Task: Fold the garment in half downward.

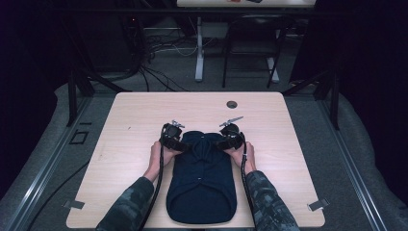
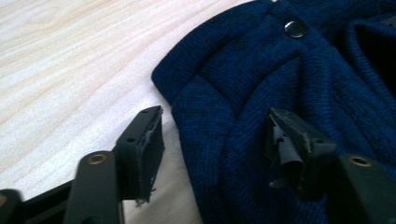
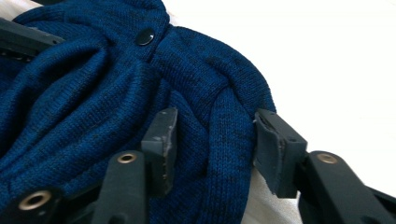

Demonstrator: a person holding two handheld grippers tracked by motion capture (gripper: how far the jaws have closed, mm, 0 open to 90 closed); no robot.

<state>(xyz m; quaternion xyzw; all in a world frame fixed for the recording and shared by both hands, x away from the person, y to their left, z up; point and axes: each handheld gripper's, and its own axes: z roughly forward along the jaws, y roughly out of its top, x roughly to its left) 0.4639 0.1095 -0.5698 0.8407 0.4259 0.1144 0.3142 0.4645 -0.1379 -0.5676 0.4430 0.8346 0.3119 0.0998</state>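
Item: navy knit sweater [image 1: 202, 180], flat at surface [image 1: 130, 120] near edge, collar end far. My left tool [image 2: 212, 140] and right tool [image 3: 212, 140] half-open, straddling shoulder folds, unpinched. Grasp pending; folding undone.

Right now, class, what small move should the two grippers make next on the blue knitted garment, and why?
Probably finish closing both. The left gripper and right gripper each straddle a fold of the blue knitted garment at its far corners, jaws not yet pinching.

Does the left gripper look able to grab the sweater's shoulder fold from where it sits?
Probably yes: the left gripper already straddles the navy knit sweater edge, nothing between.
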